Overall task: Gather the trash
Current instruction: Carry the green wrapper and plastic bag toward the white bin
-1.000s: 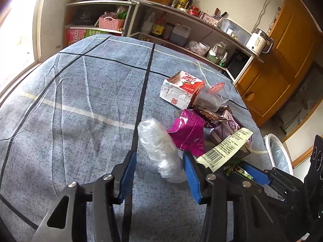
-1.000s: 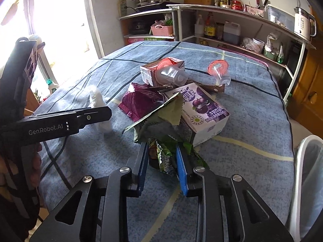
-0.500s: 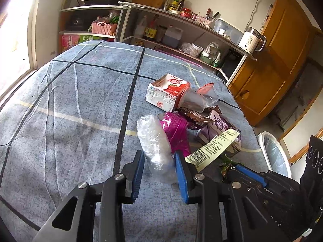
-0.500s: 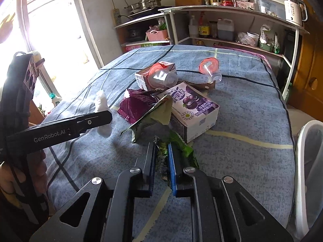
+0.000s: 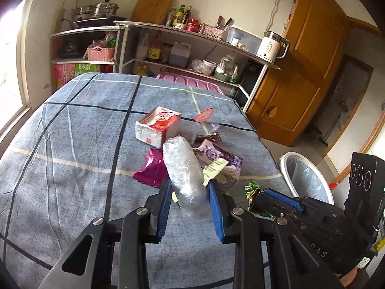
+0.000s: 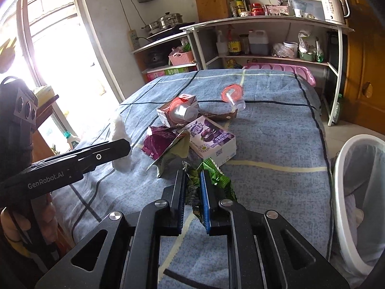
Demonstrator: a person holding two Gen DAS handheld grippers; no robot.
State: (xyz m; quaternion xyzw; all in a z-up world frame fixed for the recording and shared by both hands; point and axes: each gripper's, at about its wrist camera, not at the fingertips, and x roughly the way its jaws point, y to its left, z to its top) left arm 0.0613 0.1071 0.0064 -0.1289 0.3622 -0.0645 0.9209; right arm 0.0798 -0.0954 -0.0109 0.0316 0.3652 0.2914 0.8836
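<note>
Left wrist view showed the left gripper clamped low on a crumpled plastic bottle, light and yielding; beside it, the right gripper pinched a limp green wrapper.

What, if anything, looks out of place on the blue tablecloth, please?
Litter is heaped mid-table: a red carton and a purple carton lie tipped over, with a magenta wrapper crumpled beside them and a clear cup on its side.
</note>
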